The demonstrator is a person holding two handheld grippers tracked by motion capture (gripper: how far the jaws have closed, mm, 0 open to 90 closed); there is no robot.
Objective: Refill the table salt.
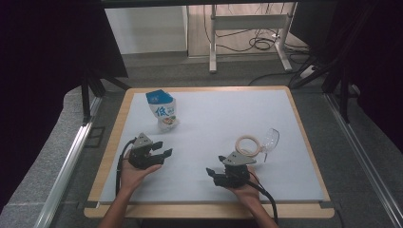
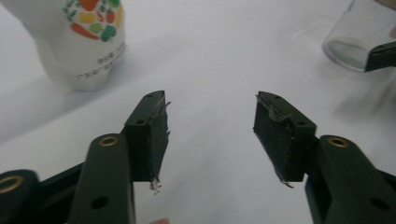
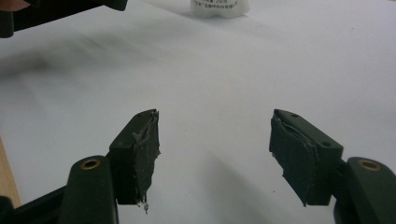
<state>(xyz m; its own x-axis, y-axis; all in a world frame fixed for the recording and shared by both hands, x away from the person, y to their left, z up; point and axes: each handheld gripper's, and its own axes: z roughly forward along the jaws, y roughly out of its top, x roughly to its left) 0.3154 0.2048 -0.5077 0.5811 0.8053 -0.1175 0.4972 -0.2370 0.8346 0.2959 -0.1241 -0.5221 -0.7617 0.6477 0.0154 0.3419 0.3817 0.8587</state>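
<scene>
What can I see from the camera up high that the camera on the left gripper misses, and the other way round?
High view alone: the ring beside the glass, the person's hands, the table's wooden edge, the floor and cables beyond, and the pouch's blue top.

Left gripper view alone: its own frayed pads up close, apart with nothing between them, and the vegetable print and small text on the pouch.

Both: the pouch, the glass lying on its side, the white sheet, and the left gripper.

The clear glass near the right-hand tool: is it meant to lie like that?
It looks tipped over: the clear glass lies on its side on the white table, beside a pale ring. Nothing appears spilled. The pouch stands upright.
</scene>
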